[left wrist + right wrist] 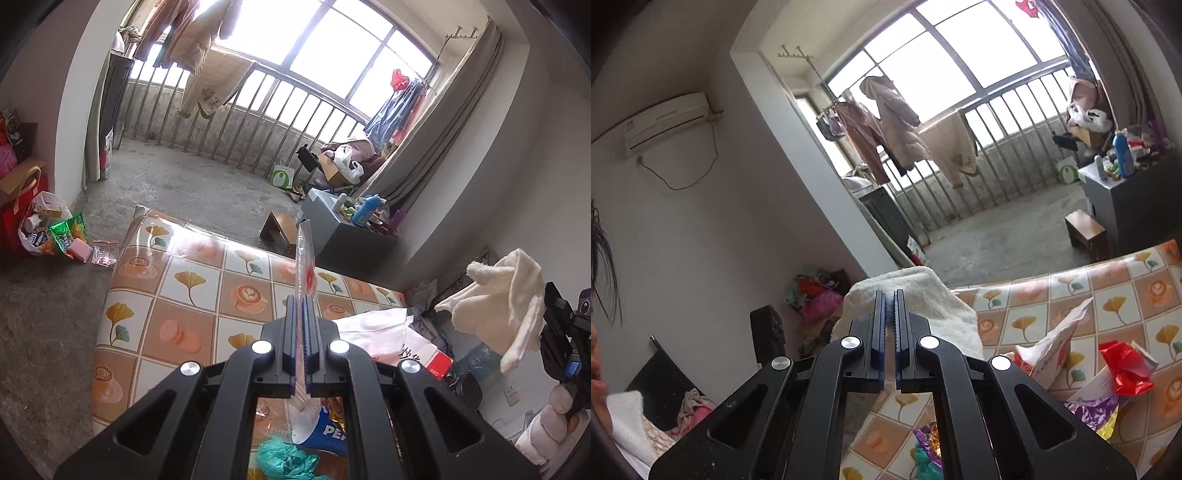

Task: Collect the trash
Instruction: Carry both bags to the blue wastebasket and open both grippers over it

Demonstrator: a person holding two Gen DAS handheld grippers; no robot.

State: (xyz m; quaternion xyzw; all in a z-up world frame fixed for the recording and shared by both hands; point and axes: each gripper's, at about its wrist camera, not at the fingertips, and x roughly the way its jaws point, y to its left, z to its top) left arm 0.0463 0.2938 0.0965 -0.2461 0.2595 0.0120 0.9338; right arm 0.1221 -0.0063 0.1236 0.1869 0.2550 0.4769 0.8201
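My left gripper (302, 300) is shut on a clear plastic wrapper (305, 258) with a red print, which stands up edge-on above the fingers and hangs down behind them. It is held over the table with the leaf-and-coffee patterned cloth (177, 295). In the right wrist view my right gripper (889, 293) is shut on a cream fluffy cloth (923, 295), lifted clear of the table; the same cloth (506, 299) shows at the right of the left wrist view, dangling from that gripper (550, 310). Loose wrappers lie on the table: red foil (1126, 365), a white bag (1056, 343), purple foil (1086, 410), a teal bag (284, 459).
A floor pile of snack packets and bags (55, 229) lies left of the table. A small wooden stool (279, 227) and a grey cabinet (343, 236) crowded with bottles stand beyond it. Laundry hangs at the barred window (258, 96). A black chair (768, 332) stands at left.
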